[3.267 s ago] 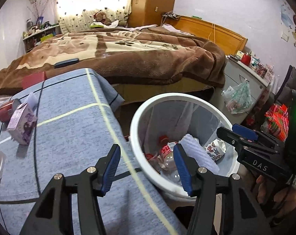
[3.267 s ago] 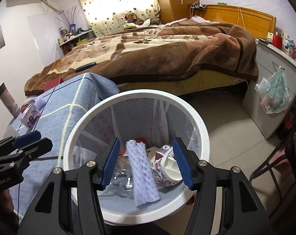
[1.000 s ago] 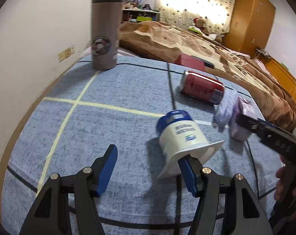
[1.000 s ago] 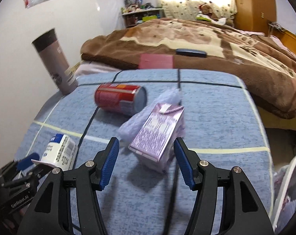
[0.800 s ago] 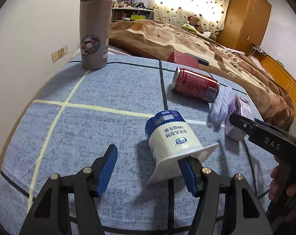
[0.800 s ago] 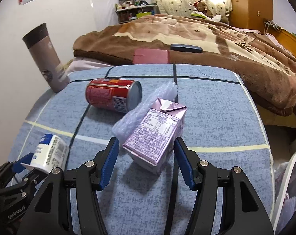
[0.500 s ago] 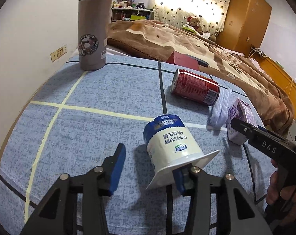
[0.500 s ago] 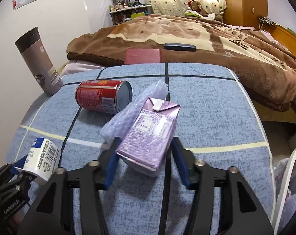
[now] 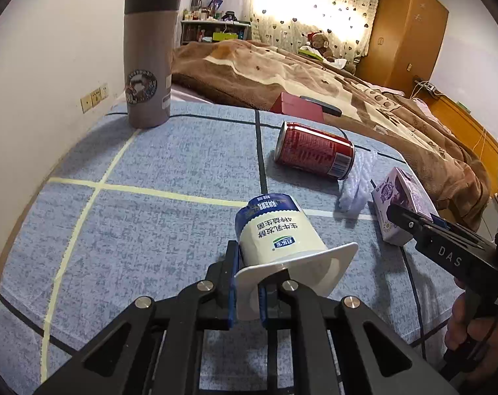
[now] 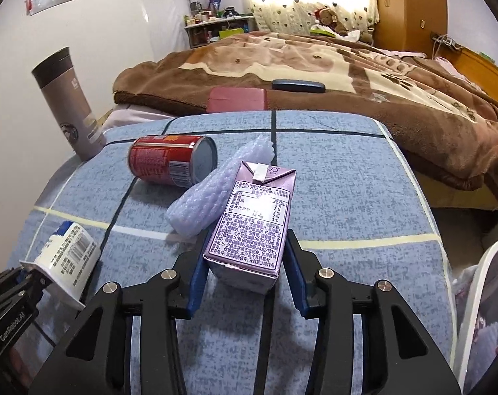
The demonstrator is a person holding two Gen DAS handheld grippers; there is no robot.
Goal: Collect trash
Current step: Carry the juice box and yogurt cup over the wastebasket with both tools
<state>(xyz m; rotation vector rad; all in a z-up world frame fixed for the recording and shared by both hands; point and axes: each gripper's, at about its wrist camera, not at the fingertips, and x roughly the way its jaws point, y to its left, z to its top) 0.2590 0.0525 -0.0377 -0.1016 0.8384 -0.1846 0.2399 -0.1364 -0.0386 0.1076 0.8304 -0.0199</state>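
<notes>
A: What does the left gripper point(image 9: 247, 299) have?

B: Its jaws are pinched tight on the flat rim of the yogurt cup point(image 9: 278, 233), which lies on its side on the blue tablecloth point(image 9: 170, 177), nearer the camera than the red can point(image 9: 314, 154).

A: And the right gripper point(image 10: 245, 276)?

B: Its jaws are closing around the purple carton point(image 10: 254, 227). The carton sits between the blue pads point(image 10: 295, 279); the left pad looks against its side, and a thin gap seems to remain on the right.

A: Where is the carton relative to the can?

B: Just to the right of the can point(image 10: 170, 161) and closer to the camera, with a piece of white foam wrap point(image 10: 216, 194) lying between them, touching the carton.

A: Anything else near the can?

B: A gray travel mug point(image 9: 148, 56) stands upright beyond it to the left, by the wall. The white rim of a trash bin point(image 10: 476, 296) shows off the cloth's right edge.
</notes>
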